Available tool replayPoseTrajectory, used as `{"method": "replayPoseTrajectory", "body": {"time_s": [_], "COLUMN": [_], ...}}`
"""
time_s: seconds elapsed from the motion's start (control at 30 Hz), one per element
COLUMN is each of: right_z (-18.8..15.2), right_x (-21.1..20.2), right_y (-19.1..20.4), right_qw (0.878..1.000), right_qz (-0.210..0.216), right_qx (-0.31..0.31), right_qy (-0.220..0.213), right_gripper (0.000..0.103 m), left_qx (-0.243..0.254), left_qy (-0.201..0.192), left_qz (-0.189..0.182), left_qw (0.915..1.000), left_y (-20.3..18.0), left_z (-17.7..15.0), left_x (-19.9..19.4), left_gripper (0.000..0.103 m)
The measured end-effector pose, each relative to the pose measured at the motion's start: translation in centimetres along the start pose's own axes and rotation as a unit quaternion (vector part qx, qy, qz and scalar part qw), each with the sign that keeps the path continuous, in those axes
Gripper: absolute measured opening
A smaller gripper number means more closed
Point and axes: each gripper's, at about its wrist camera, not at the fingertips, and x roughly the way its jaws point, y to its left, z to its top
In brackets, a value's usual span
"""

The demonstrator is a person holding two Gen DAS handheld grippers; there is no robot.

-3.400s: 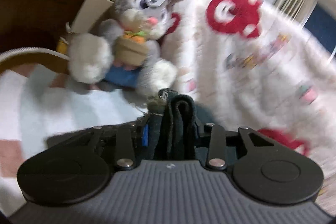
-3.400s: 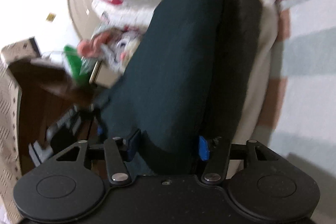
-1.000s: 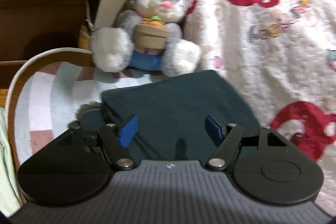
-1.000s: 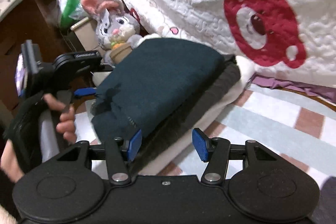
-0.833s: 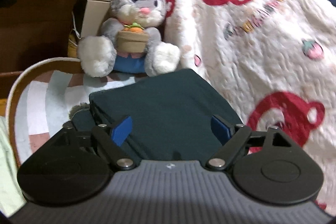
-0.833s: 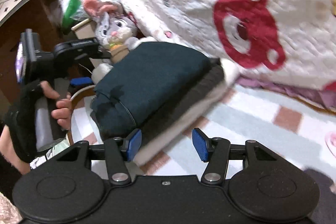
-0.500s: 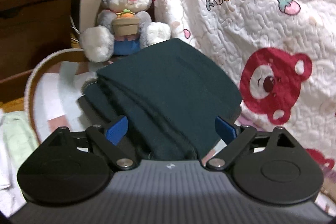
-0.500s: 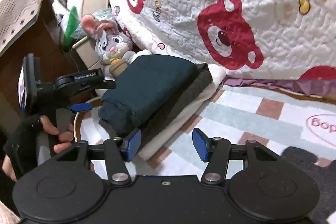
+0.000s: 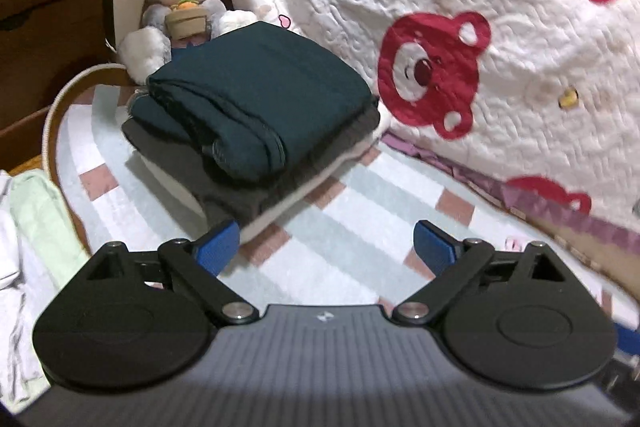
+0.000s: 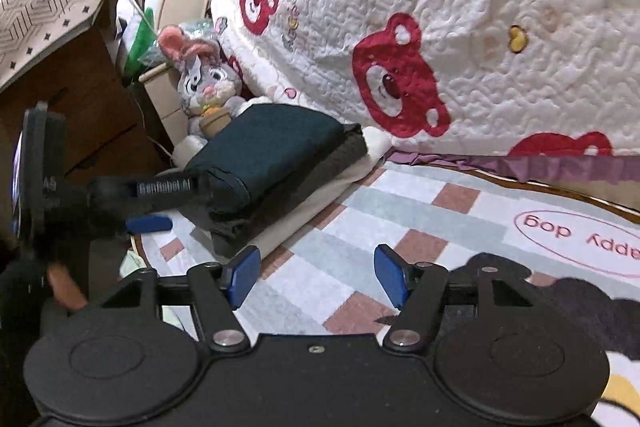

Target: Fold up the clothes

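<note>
Left wrist view shows the folded dark teal knit garment [image 9: 260, 87] topping a stack over a charcoal folded piece [image 9: 240, 193] and a cream one [image 9: 288, 209], on the striped pastel rug [image 9: 360, 247]; the stack lies ahead and left of the left gripper [image 9: 326, 243], long axis running diagonally away, nearer it than the right gripper [image 10: 316, 273]; both stand spread, empty.

The rug [image 10: 460, 211] has pink words in an oval, upside down here; they read "appy dog", with the start cut off. The bear quilt [image 9: 500, 39] has colourful letters, too blurry to read. The left gripper [image 10: 148, 225] has small white lettering, too blurred to read.
</note>
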Motion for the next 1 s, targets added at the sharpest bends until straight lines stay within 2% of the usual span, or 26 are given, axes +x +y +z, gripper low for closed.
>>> {"method": "replayPoseTrajectory", "body": {"time_s": [0.13,0.2,0.3,0.4,0.5,0.57,0.63,0.77,0.93,1.0], "right_z": [-1.5,-2.2,-3.1,-3.2,-3.1,-3.2,-3.3,-3.0,-3.2,-3.2], "right_x": [-2.3,-3.1,-4.0,-4.0,-4.0,-4.1,-4.4,-5.6,-6.3,-6.3], "right_y": [-0.2,-0.4,-0.5,-0.4,0.2,0.8,1.2,0.9,2.6,3.0], "right_qw": [1.0,1.0,0.999,0.999,0.999,0.998,0.999,0.999,0.999,0.999], "right_qz": [-0.013,-0.014,-0.015,-0.024,-0.048,-0.055,-0.042,0.026,0.002,-0.001], "right_qx": [-0.006,-0.013,-0.022,-0.014,0.002,-0.005,-0.014,0.019,-0.037,-0.051], "right_qy": [-0.013,-0.019,-0.025,-0.026,-0.021,-0.013,-0.008,-0.02,-0.008,-0.004], "right_gripper": [0.068,0.068,0.068,0.068,0.068,0.068,0.068,0.07,0.071,0.071], "left_qx": [0.027,0.031,0.032,0.06,0.074,0.071,0.068,0.075,0.087,0.097], "left_qy": [-0.001,-0.001,0.006,0.001,-0.007,0.0,0.005,-0.002,-0.006,-0.007], "left_qz": [-0.008,0.0,0.01,0.012,0.021,0.011,0.002,0.004,0.007,0.006], "left_qw": [0.9996,0.9995,0.9994,0.9981,0.997,0.9975,0.9977,0.9971,0.9961,0.9953], "left_y": [-0.5,-0.2,0.2,-0.6,-1.5,-2.0,-2.3,-2.9,-3.4,-3.6], "left_z": [-3.1,-5.0,-7.4,-8.6,-9.1,-9.3,-9.5,-10.0,-10.1,-10.0], "left_x": [-3.2,-4.7,-5.5,-6.1,-6.9,-7.6,-8.4,-9.5,-10.3,-10.6], "left_gripper": [0.095,0.095,0.095,0.095,0.096,0.096,0.096,0.097,0.097,0.102]}}
